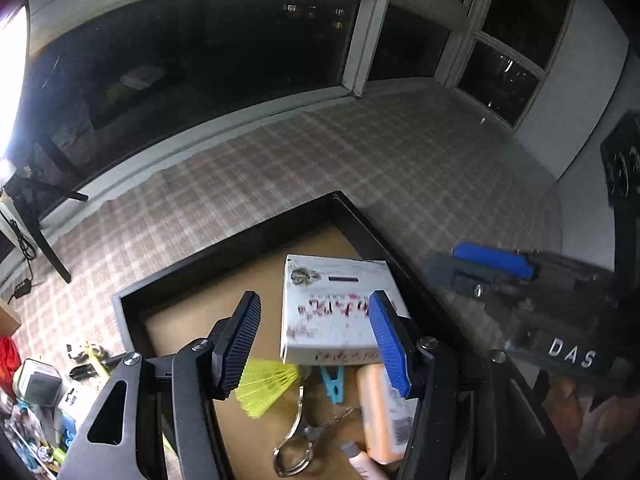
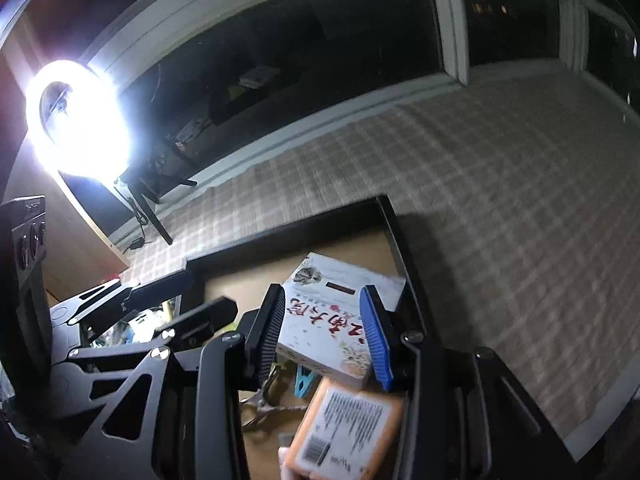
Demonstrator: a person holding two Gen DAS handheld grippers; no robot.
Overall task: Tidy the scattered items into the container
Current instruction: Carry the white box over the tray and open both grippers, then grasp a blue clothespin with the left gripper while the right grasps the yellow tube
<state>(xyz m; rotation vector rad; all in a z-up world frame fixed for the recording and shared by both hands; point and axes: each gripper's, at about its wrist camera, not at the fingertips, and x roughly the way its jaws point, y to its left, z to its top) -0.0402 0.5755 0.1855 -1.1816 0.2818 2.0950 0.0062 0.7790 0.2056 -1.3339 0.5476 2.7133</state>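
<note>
My left tongs (image 1: 316, 344) stand wide and hold nothing; the book (image 1: 332, 308) lies below the gap, clear of both pads. My right tongs (image 2: 326, 336) stand at a middling width, also empty, with the same book (image 2: 336, 320) showing between the fingers but untouched.

Both tongs point steeply down over the tray (image 1: 224, 256), a black-walled container with a brown floor. I judge this hover suits a drop or the next pick.

Below the left tongs, the book lies flat in the tray, near its far-right corner, long axis running roughly away from me, spine edge toward me. Nearer me lie a yellow fan (image 1: 266, 390), a blue peg (image 1: 334, 382), a metal clip (image 1: 300, 440) and an orange box (image 1: 380, 416); the box's long axis also runs away from me.

Left of the left tongs, outside the tray, loose clutter (image 1: 44, 400) sits on the checked cloth of the desk (image 1: 280, 160), so I judge tidying is unfinished.
</note>
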